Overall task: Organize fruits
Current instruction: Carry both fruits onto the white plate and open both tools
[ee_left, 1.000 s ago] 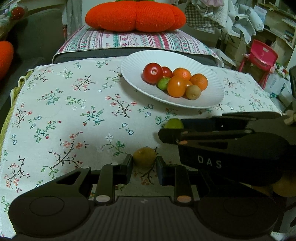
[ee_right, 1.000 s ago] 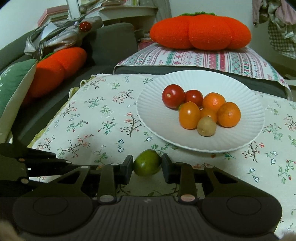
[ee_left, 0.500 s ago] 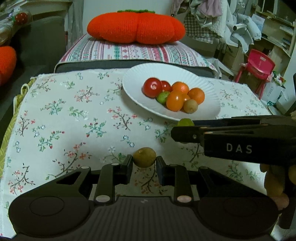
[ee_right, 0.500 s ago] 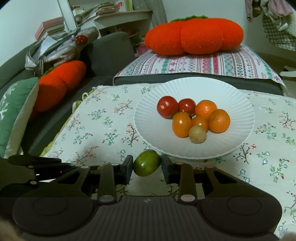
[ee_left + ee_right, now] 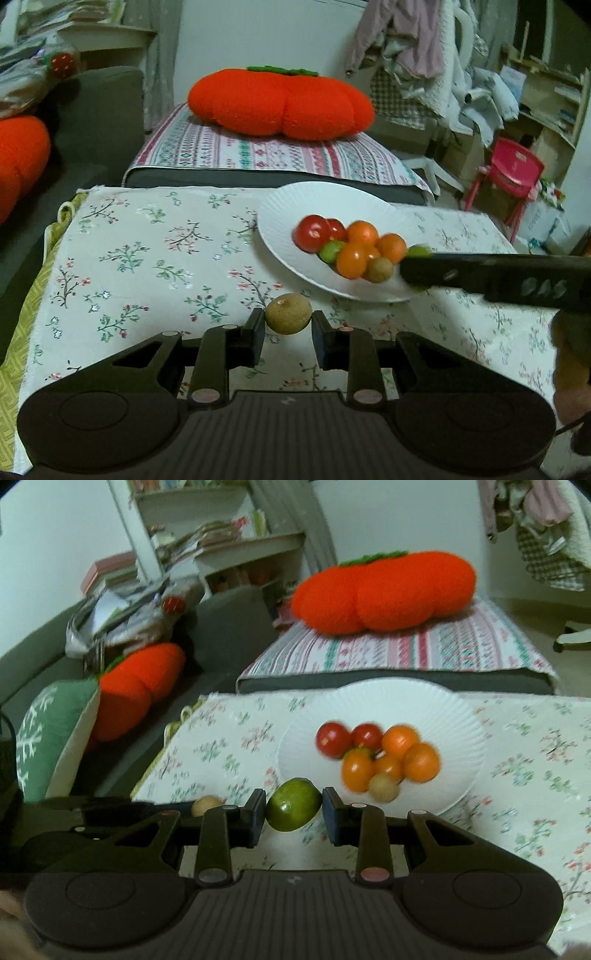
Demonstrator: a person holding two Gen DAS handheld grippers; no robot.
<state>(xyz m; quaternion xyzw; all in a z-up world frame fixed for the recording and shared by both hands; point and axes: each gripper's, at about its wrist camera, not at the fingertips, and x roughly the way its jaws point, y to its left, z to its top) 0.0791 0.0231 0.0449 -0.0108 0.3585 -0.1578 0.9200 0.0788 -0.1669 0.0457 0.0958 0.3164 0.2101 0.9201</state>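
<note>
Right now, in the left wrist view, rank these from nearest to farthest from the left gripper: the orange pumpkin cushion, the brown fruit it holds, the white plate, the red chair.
1. Brown fruit: between the fingers of the left gripper.
2. White plate: ahead, slightly right, on the floral cloth.
3. Orange pumpkin cushion: beyond the plate, on the striped cushion.
4. Red chair: far right; roughly as far as the cushion, too close to call.

Blurred "DAS" lettering on right gripper body; nothing else legible.
</note>
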